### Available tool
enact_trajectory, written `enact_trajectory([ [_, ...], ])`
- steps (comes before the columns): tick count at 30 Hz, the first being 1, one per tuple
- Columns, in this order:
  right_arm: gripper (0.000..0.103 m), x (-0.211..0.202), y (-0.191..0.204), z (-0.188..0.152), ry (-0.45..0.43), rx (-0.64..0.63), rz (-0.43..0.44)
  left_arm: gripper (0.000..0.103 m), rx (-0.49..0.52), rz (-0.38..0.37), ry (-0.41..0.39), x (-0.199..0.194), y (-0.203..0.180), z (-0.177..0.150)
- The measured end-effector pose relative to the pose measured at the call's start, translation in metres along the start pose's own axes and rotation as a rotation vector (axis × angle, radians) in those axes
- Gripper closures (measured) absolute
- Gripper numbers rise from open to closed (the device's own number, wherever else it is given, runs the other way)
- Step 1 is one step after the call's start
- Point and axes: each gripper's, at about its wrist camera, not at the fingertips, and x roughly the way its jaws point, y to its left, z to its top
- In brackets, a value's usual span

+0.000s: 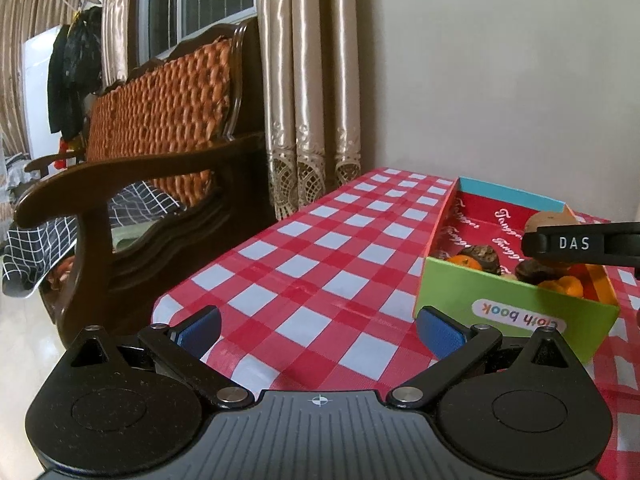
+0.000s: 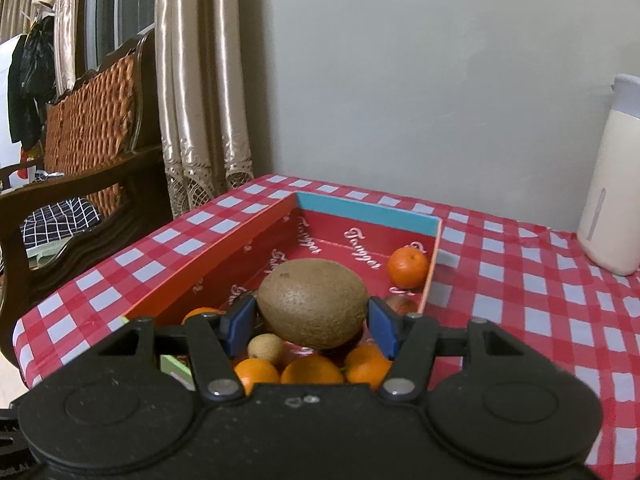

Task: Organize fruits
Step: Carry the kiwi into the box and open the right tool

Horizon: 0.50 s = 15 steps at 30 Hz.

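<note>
A shallow cardboard box [image 2: 224, 264] (red inside, with a blue far wall and a green near wall) sits on the red-and-white checked tablecloth [image 1: 320, 248]. The right gripper [image 2: 312, 316] is clamped on a brown kiwi [image 2: 313, 302], held above the box's near end. Beneath it lie several oranges [image 2: 312, 370] and a small tan fruit [image 2: 265, 348]; another orange [image 2: 407, 267] rests near the far right corner. The left gripper [image 1: 318, 326] hovers over bare cloth just left of the box, its jaws spread wide with nothing between them. A white jug [image 2: 612, 184] stands apart at the right.
</note>
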Motion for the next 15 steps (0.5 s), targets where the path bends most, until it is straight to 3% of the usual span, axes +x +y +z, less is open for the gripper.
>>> enact_trajectory([
  [11,0.043,0.005,0.016,-0.002,-0.002,-0.02,0.014,0.0,0.041,0.041,-0.001,0.0,0.005,-0.003],
  [12,0.037,0.003,0.017,-0.002,-0.016,-0.027,0.009,0.0,0.049,0.044,-0.001,-0.001,0.004,-0.003],
  [13,0.014,-0.001,0.019,-0.002,-0.049,-0.04,-0.012,0.0,0.052,0.044,-0.001,-0.001,0.003,-0.003],
  [15,0.001,-0.013,0.018,-0.002,-0.124,-0.063,-0.037,0.0,0.045,0.031,-0.002,-0.003,0.001,-0.001],
])
